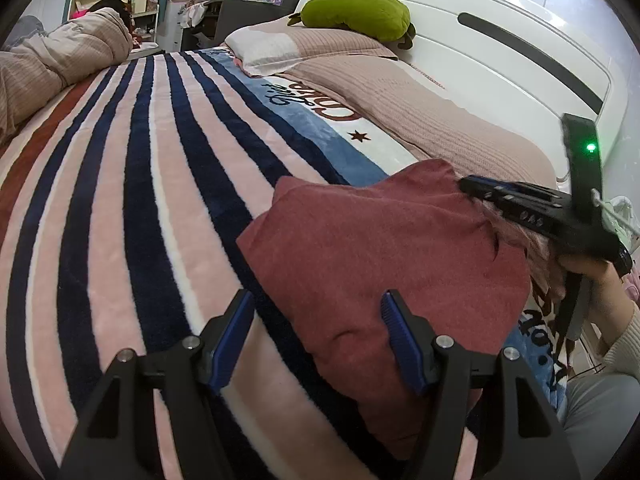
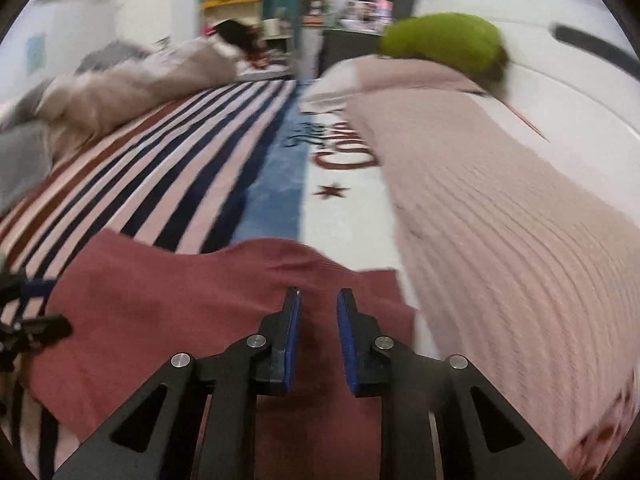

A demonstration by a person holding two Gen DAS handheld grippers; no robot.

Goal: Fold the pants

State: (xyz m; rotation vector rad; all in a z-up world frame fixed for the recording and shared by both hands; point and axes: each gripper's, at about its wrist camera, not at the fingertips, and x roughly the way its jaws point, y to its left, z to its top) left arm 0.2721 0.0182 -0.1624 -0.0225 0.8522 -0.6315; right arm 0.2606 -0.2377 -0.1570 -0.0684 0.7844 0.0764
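Observation:
Dark red pants (image 1: 380, 260) lie folded into a thick rectangle on the striped blanket. My left gripper (image 1: 316, 320) hovers open over their near left corner; the right finger is above the cloth and the left finger is above the blanket. In the right wrist view the pants (image 2: 160, 320) fill the foreground under my right gripper (image 2: 318, 304). Its blue pads stand a narrow gap apart with no cloth pinched between them. From the left wrist view, the right gripper (image 1: 472, 186) sits at the pants' far right edge, held by a hand (image 1: 592, 276).
The striped blanket (image 1: 120, 200) covers the bed. Beige pillows (image 1: 400, 108) and a green plush (image 1: 356, 12) line the white headboard (image 1: 500, 52) on the right. A beige duvet heap (image 1: 60, 68) lies at the far left. Cluttered shelves stand beyond the bed.

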